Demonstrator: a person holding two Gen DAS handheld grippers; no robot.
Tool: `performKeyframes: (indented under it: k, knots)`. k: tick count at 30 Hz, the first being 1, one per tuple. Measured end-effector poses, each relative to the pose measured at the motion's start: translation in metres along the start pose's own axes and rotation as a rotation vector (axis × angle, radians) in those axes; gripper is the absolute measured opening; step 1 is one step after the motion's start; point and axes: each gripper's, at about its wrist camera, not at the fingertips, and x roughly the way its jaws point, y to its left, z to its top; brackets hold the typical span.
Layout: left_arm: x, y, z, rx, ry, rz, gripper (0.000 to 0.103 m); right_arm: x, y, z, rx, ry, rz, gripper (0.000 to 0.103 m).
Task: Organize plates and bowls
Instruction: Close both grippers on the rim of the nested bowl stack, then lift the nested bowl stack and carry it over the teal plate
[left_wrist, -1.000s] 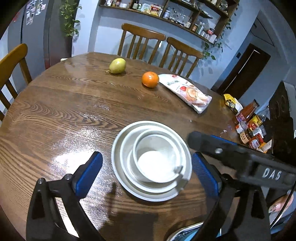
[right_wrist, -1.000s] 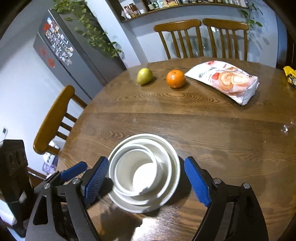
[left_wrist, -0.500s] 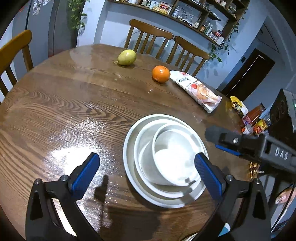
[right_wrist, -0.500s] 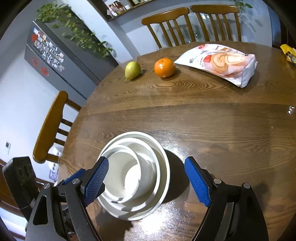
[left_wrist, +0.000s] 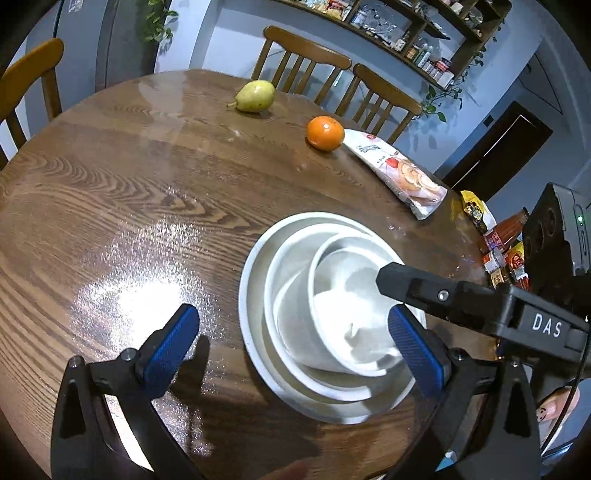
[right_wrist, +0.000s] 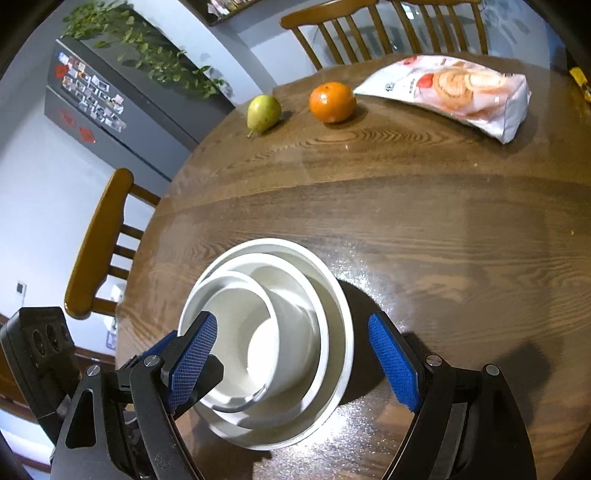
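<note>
A round, glossy wood table (left_wrist: 110, 192) carries a nested white stack (left_wrist: 325, 314) near its front edge: small bowl in larger bowl on plate. Far across lie a pear (left_wrist: 255, 96), an orange (left_wrist: 325, 133) and a snack bag (left_wrist: 399, 173). Chairs (left_wrist: 306, 62), a shelf (left_wrist: 399, 33) and a fridge (right_wrist: 110, 99) ring the room. Left gripper (left_wrist: 291, 347) and right gripper (right_wrist: 291, 362) both stand apart, holding nothing, straddling the stack.

Stacked bowls (left_wrist: 343, 317) partly behind black fingers (left_wrist: 436, 291), shelf jars (left_wrist: 424, 55) unreadable
</note>
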Motion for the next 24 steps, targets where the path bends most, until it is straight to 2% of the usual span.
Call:
performKeyframes:
  k: [15, 24]
  knots:
    - [0.017, 0.005, -0.002, -0.028, 0.074, -0.001, 0.102, 0.022, -0.001, -0.005, 0.022, 0.098, 0.055, 0.085]
    - [0.02, 0.009, -0.002, -0.071, 0.097, -0.03, 0.102, 0.027, -0.004, -0.005, 0.042, 0.121, 0.094, 0.085]
